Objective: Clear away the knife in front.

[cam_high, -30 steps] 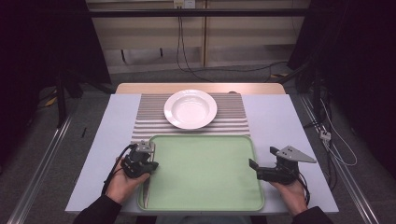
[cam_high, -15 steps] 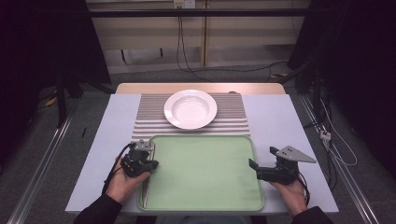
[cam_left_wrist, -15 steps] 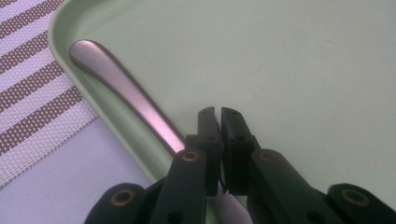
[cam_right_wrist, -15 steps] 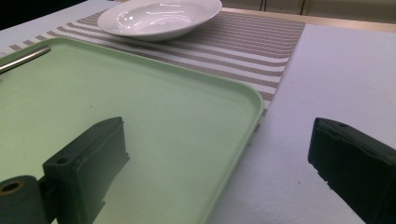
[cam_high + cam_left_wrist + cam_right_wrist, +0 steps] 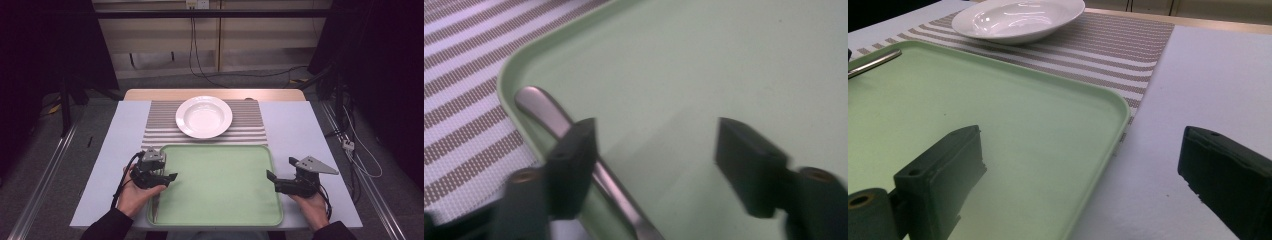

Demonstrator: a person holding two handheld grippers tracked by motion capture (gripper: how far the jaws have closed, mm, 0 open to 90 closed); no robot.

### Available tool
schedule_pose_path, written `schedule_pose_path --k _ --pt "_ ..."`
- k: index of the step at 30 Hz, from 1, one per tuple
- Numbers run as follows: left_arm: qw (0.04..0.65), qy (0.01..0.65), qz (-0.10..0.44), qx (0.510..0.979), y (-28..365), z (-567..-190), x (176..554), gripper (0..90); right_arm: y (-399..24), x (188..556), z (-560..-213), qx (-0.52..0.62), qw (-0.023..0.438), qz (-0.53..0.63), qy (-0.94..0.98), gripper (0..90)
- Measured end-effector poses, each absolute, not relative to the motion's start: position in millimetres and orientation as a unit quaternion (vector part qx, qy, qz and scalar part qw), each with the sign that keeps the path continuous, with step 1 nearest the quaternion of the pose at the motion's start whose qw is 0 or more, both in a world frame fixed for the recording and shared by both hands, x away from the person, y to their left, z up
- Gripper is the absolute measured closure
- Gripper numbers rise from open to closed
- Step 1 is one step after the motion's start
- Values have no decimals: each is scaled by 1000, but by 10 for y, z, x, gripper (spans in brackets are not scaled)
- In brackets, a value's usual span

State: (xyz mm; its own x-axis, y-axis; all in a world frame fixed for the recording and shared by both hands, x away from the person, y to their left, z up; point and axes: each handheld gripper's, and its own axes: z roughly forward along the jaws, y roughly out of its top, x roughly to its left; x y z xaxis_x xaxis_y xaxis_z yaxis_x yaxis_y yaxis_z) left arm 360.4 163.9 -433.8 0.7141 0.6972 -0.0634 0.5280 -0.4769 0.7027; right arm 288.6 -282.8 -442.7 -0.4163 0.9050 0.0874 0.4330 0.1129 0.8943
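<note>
Tray [image 5: 220, 185], pale green, filled the lower middle of the high view, lying on a white table [image 5: 305, 135] with a striped mat [image 5: 250, 127] above it and a white bowl [image 5: 203, 116] resting on the mat at the frame's centre. The left gripper [image 5: 167, 176] sat at the lower left, over the tray's left rim, held in a hand; its jaws had just been opening and stood apart. A thin metal utensil [image 5: 156, 202] lay along the tray's left edge below that gripper. The right gripper [image 5: 270, 178] sat at the lower right, just over the tray's right rim, its jaws spread

In the left gripper view, the utensil's [image 5: 574, 132] rounded silver handle ran from the upper left toward the bottom centre, along the inside of the tray's [image 5: 704, 65] curved corner. The left-hand jaw stood over the handle; whether it touched the metal could not be told. The right-hand jaw stood well apart over bare tray. The mat [image 5: 459, 100] showed at the left

In the right gripper view, the jaws stood wide apart with nothing between them, one over the tray [image 5: 1013, 120], the other over the table [image 5: 1218, 70]. The bowl [image 5: 1018, 19] sat at the top, the utensil's [image 5: 873, 62] tip at the far left
</note>
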Motion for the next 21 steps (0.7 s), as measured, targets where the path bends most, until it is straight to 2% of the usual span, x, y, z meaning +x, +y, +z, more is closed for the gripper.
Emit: schedule_pose_path --k 2,4,6,10,12,15,21 --pt "375 364 112 845 1645 -4319 3605 163 -2828 2886 -4427 477 254 465 701 44" --pt "394 359 95 841 1667 -4289 3604 129 -2832 2886 -4427 478 253 465 701 44" --pt "400 358 90 839 1666 -4255 3588 44 -2834 2887 -4428 479 253 465 701 44" --pt "417 356 94 831 1648 -4185 3548 64 -2834 2890 -4429 478 252 467 700 44" --pt "415 350 119 831 1633 -4157 3532 66 -2834 2891 -4430 478 253 467 700 44" --pt "424 348 125 827 1642 -4135 3535 65 -2836 2890 -4431 480 252 466 699 44" --pt "440 354 169 807 1728 -4084 3527 74 -2844 2887 -4432 481 252 466 698 44"
